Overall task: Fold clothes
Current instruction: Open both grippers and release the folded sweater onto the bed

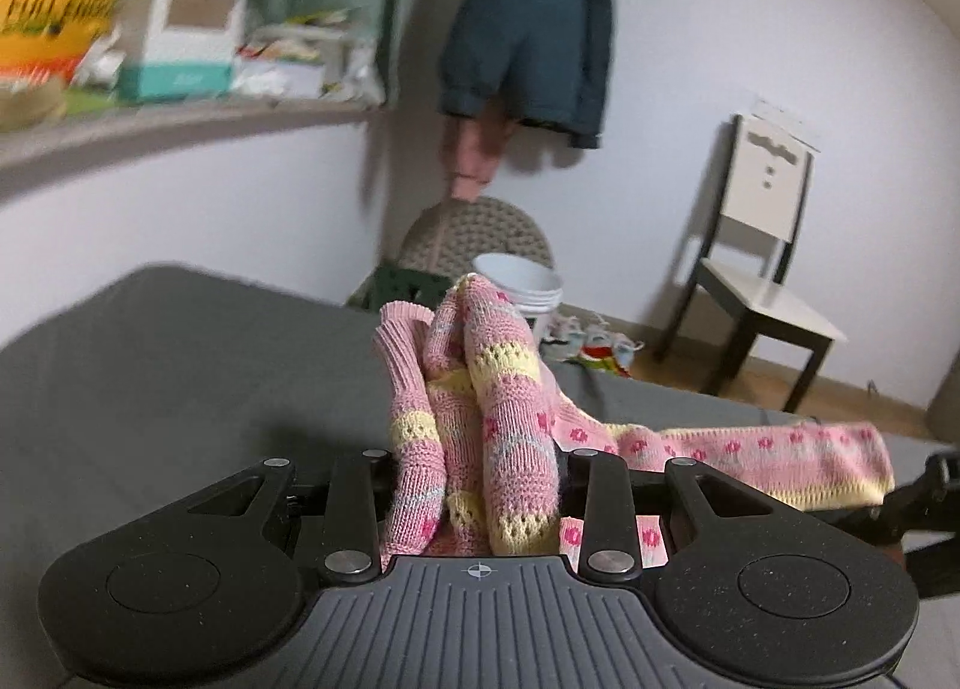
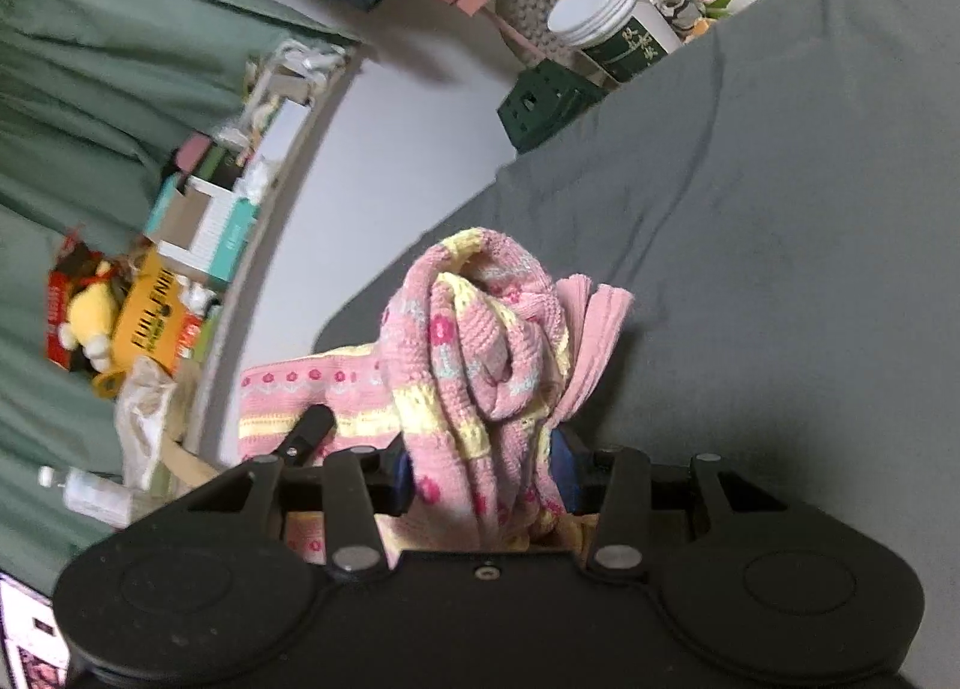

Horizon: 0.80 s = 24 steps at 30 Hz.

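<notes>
Above the grey bed, left gripper and right gripper both clamp the pink sweater — lifted, probably to spread it flat

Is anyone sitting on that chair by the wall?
No, the chair by the wall has a bare white seat with nobody on it in the left wrist view.

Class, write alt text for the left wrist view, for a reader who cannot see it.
The left gripper is shut on a bunched pink knitted garment with yellow stripes, which trails right over a grey bed. Behind it are a white wall, a cluttered shelf, hanging clothes, a white bucket and a chair.
</notes>
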Tool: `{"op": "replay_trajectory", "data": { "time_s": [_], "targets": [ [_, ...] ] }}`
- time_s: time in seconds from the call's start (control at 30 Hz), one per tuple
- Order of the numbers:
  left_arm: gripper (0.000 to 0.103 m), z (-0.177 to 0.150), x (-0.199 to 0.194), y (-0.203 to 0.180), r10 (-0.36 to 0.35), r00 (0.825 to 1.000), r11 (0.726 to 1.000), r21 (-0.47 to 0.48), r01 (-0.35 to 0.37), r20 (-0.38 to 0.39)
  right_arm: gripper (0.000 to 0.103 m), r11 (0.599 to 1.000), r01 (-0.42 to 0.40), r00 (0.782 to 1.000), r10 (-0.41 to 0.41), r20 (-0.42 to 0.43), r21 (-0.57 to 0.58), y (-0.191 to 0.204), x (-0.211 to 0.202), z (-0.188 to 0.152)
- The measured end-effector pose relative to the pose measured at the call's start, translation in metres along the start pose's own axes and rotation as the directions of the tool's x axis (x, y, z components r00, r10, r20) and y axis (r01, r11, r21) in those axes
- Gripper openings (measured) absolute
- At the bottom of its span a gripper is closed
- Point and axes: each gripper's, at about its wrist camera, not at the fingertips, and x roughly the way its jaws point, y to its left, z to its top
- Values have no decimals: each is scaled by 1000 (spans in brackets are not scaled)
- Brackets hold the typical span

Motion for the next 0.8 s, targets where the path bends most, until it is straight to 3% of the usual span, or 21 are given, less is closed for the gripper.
{"op": "replay_trajectory", "data": {
  "time_s": [0.13,0.2,0.33,0.43,0.53,0.6,0.73,0.8],
  "targets": [
    [34,-10,17,10,13,999,998,-60,-15,-42,46,999,1,1000,-2,14,35,-8,10,0],
    [42,-15,22,12,29,998,998,-56,-33,-58,52,999,6,1000,-7,17,43,-12,9,-1],
    [78,-20,20,13,156,985,985,-63,-161,-72,63,998,14,1000,-16,23,62,-16,5,1],
    [79,-25,12,12,232,971,971,-41,-235,-64,68,997,37,999,-39,33,71,-18,-4,3],
    [80,-27,2,10,245,967,967,-55,-249,-72,77,997,71,996,-73,51,43,-15,-18,1],
    [80,-28,-13,1,245,969,968,-44,-247,-43,83,995,94,993,-95,73,14,-11,-31,-1],
    [98,-28,-48,-23,221,974,975,2,-222,56,98,993,104,987,-97,127,-52,-5,-62,-8],
    [98,-27,-68,-40,202,975,978,26,-205,96,103,990,106,984,-91,154,-97,-1,-78,-13]
  ]
}}
